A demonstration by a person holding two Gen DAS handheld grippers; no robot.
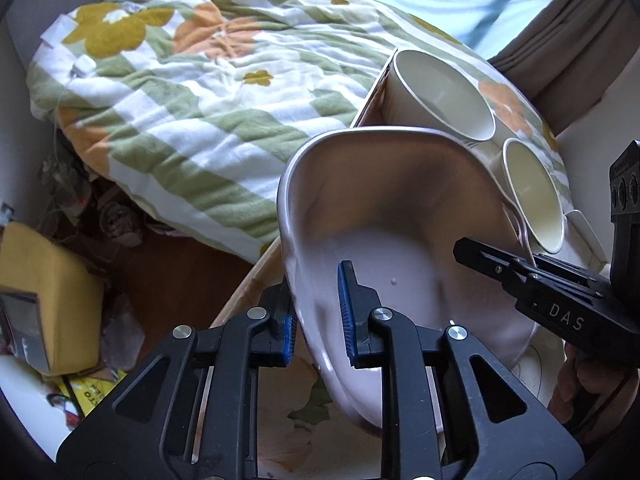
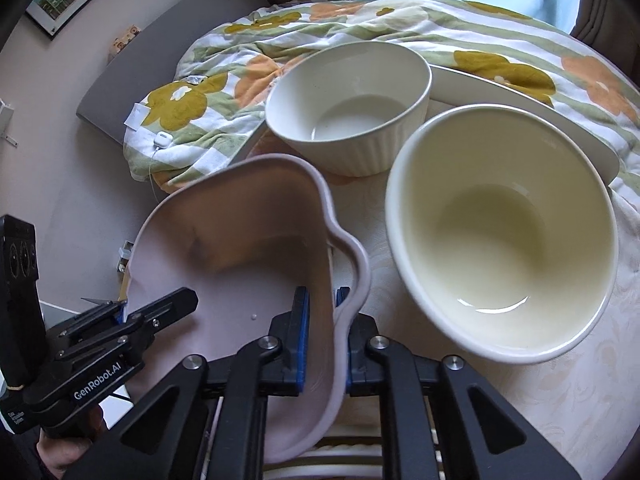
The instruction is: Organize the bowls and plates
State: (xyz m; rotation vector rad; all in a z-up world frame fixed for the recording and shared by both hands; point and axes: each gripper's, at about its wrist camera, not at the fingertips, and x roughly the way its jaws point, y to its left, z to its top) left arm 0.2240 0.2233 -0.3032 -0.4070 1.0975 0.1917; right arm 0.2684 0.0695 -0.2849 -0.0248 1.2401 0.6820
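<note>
Your left gripper (image 1: 316, 316) pinches the pink dish (image 1: 384, 208) by its near rim, one pad inside the wall, one outside. Your right gripper (image 2: 322, 336) pinches the opposite rim the same way. The dish sits tilted just beside the cream bowl (image 2: 500, 232), with the ribbed bowl (image 2: 352, 112) behind it.

A wavy-rimmed pink ceramic dish (image 2: 240, 264) sits at the table's (image 2: 560, 400) near left corner, with the left gripper (image 1: 316, 312) clamped over its left rim and the right gripper (image 2: 322, 344) over its right rim. To the dish's right stands a smooth cream ceramic bowl (image 2: 500, 232); behind the two, a ribbed white ceramic bowl (image 2: 352, 108). A flat white rectangular tray (image 2: 520, 108) lies behind the bowls, against a flower-patterned striped quilt (image 1: 180, 92) heaped on the bed beyond.
</note>
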